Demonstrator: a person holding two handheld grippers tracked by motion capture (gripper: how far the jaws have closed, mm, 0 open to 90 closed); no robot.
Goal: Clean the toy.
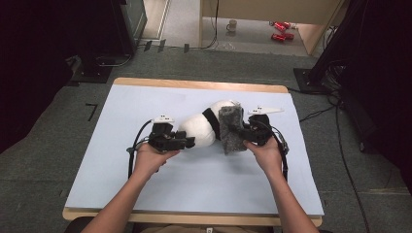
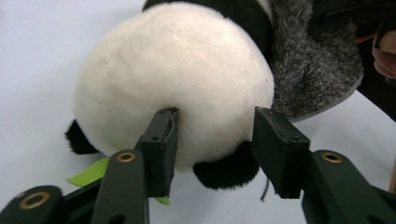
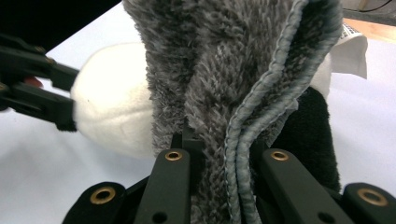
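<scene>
We see a panda plush (image 1: 204, 127) lying near the middle of the desk (image 1: 121, 170), a little toward 1 o'clock of centre, with its white round end pointing to 8 o'clock and a black band across its body. A grey fuzzy cloth (image 1: 231, 130) stands draped against the plush's 3 o'clock side, touching it.

Our left hand-held gripper (image 1: 190, 142) sits at the plush's 8 o'clock end. In the left gripper view this hand-held gripper (image 2: 215, 140) has its jaws partly open, standing on either side of the white round end; the one at 9 o'clock lies against the fur and the other just beside it, so we read no squeeze. A black plush limb (image 2: 227, 171) shows below the white fur between the jaws, and a green tag (image 2: 91, 173) pokes out at 8 o'clock.

Our right hand-held gripper (image 1: 245, 132) comes in from 3 o'clock of the cloth. In the right gripper view it (image 3: 219, 144) is clamped tight on the cloth (image 3: 219, 70), whose stitched grey-blue hem runs up between the jaws. Behind the cloth we see the white fur (image 3: 112, 107) at 9 o'clock and black fur at 3 o'clock, with a white tag (image 3: 348, 53) at 2 o'clock
</scene>
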